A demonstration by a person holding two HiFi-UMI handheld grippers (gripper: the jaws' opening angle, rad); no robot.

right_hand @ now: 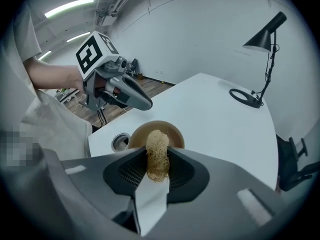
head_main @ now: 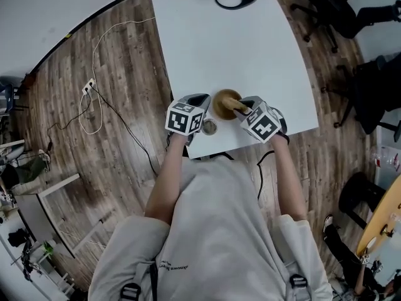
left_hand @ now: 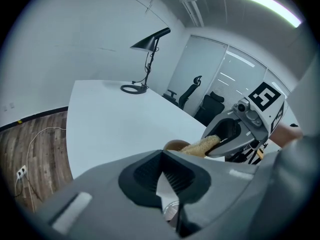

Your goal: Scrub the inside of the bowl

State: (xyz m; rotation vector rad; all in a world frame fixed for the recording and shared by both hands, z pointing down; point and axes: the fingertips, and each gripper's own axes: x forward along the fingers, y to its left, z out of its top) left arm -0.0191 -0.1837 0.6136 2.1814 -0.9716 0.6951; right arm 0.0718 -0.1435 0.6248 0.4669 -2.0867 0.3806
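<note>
the brown round wooden bowl (right_hand: 175, 133) stands near the 6 o'clock edge of the white table (right_hand: 220, 119). the right gripper (right_hand: 157, 151), at the bowl's 4 o'clock in the head view, has its jaws clamped on a tan fibrous loofah scrubber (right_hand: 157, 161). the scrubber's free end reaches over the rim, but contact inside is unclear. the left gripper (left_hand: 162, 164), at the bowl's 9 o'clock, has its jaws closed together with nothing between them. a small round metal cup (right_hand: 120, 142) sits just beside the bowl at 7 o'clock. a black desk lamp (right_hand: 264, 38) stands far off at 12 o'clock.
</note>
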